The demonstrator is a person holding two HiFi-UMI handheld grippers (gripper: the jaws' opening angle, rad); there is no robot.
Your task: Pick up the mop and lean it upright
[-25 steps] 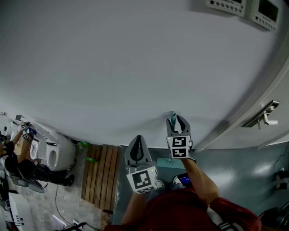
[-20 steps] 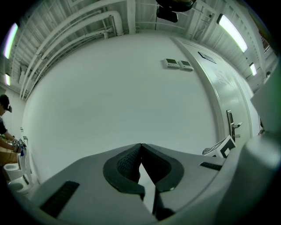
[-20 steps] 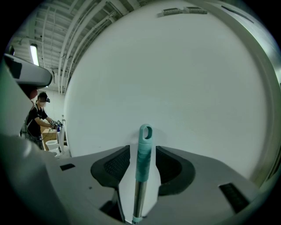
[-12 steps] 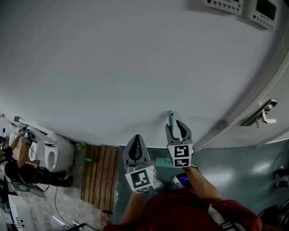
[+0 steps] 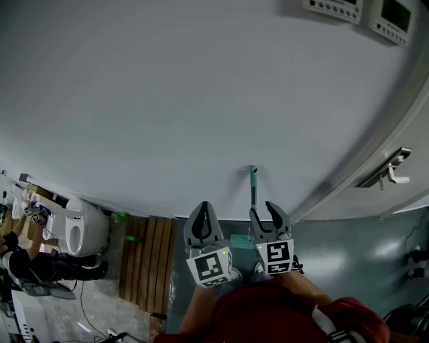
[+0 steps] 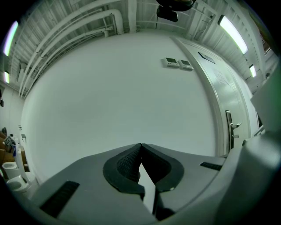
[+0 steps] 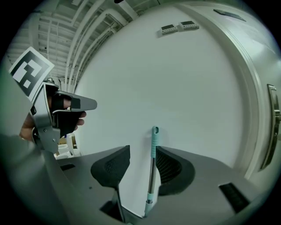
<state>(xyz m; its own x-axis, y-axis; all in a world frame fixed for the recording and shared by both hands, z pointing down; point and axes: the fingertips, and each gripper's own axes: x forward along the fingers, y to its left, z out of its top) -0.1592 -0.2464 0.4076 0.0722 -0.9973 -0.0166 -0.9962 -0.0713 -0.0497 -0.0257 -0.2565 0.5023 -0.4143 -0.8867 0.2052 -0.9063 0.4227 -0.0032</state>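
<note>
The mop stands upright, its teal-tipped metal handle [image 5: 253, 191] leaning on the white wall [image 5: 201, 100] and its teal head [image 5: 241, 241] on the floor. My right gripper [image 5: 263, 210] is open just below the handle's top. In the right gripper view the handle [image 7: 152, 169] rises between the spread jaws, close to the right finger [image 7: 169, 169], and nothing grips it. My left gripper [image 5: 203, 223] hangs to the left of the mop, shut and empty. Its fingertips [image 6: 140, 146] meet against the bare wall. The left gripper [image 7: 66, 110] also shows in the right gripper view.
A door with a lever handle [image 5: 392, 175] stands to the right of the mop. A wooden slatted pallet [image 5: 149, 258] lies on the floor at left, with a white toilet [image 5: 84, 231] and a person [image 5: 27, 251] beyond it. Control panels [image 5: 335, 8] hang high on the wall.
My right gripper has let go of the handle's top and drawn back down toward me, jaws open. The mop stays leaning on the wall. The left gripper has barely moved.
</note>
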